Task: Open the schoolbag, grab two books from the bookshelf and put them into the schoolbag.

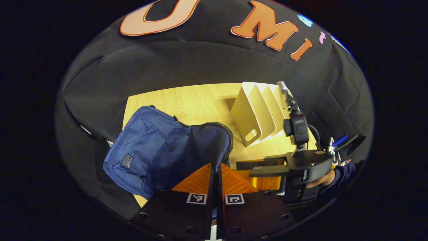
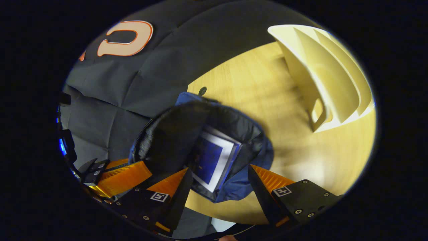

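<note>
The blue schoolbag (image 1: pixel 157 150) lies on the wooden table (image 1: pixel 200 100) with its mouth held wide. My left gripper (image 1: pixel 216 179) is shut on the zip edge of the bag's flap, and it also appears at the lower left of the right gripper view (image 2: pixel 117 175). Inside the bag (image 2: pixel 234 187) lies a blue book with a white border (image 2: pixel 214 160). My right gripper (image 2: pixel 219 182) hangs open just above the bag's mouth, its fingers apart on either side of the book without touching it. It also appears in the left gripper view (image 1: pixel 249 169), beside the bag.
The cream bookshelf (image 1: pixel 257 113) (image 2: pixel 327 77) stands on the table's far right, and its slots look empty. A hand (image 1: pixel 321 179) holds the right gripper. Black cloth walls close in the table's back and left side.
</note>
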Tool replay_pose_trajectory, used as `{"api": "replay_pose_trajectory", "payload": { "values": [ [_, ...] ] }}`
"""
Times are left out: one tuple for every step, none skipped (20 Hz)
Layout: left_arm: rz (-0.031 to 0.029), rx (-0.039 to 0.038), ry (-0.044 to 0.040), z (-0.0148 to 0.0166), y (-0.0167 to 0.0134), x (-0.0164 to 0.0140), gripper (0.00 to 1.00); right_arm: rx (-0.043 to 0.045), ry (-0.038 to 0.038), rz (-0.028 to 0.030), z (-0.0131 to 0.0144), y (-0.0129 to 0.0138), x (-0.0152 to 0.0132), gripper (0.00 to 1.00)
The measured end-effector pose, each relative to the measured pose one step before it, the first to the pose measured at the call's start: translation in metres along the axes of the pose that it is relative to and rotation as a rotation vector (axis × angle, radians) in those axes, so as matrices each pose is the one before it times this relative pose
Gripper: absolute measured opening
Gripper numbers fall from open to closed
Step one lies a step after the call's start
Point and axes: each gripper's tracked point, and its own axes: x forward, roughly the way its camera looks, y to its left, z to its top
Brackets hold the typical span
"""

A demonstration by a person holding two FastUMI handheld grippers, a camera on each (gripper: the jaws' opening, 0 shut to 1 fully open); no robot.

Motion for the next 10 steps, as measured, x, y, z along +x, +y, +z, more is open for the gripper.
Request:
{"api": "replay_pose_trajectory", "payload": {
  "values": [
    [-0.01263,-0.00864,0.00607,-0.00355,-0.00464,0.00265,0.08,0.01995,-0.01284,0.00327,0.00877,-0.00521,-0.01159,0.97],
    [-0.00211,-0.00667,0.00312,-0.00131,-0.00394,0.00096,0.09,0.02055,-0.01278,0.00564,0.00764,-0.00391,-0.01098,0.97],
    [-0.01481,-0.01392,0.00532,0.00141,-0.00728,0.00682,0.12,0.01259,-0.01752,-0.00023,0.00957,-0.00714,-0.01051,0.97],
    [-0.01959,-0.00716,-0.007,0.00035,-0.00742,-0.00024,0.17,0.00405,-0.02225,-0.00438,0.00986,-0.00864,-0.00879,0.97],
    [-0.00913,-0.00023,-0.01058,0.00288,-0.00734,0.00108,0.27,-0.00101,-0.02554,-0.01394,0.01151,-0.00804,-0.0093,0.97],
    [0.00167,0.00557,-0.00615,0.00416,-0.00539,0.00373,0.32,-0.0054,-0.02405,-0.0142,0.00794,-0.00656,-0.00515,0.97],
    [0.00243,-0.00303,-0.00469,0.00069,-0.003,-0.00006,0.4,-0.00816,-0.02431,-0.01087,0.00897,-0.00715,-0.00768,0.97],
    [0.00163,-0.00656,0.00113,-0.00157,-0.00261,0.00028,0.4,-0.01192,-0.03006,0.00554,0.01062,-0.00278,-0.00695,0.97],
    [0.0047,-0.00393,-0.00345,-0.00017,-0.00243,0.00199,0.42,-0.00883,-0.03289,0.00366,0.01045,-0.00363,-0.00677,0.97],
    [0.00168,-0.00487,-0.00414,0.00302,-0.00519,0.00381,0.47,-0.01329,-0.0244,-0.00812,0.00796,-0.00545,-0.00619,0.97]
  ]
}}
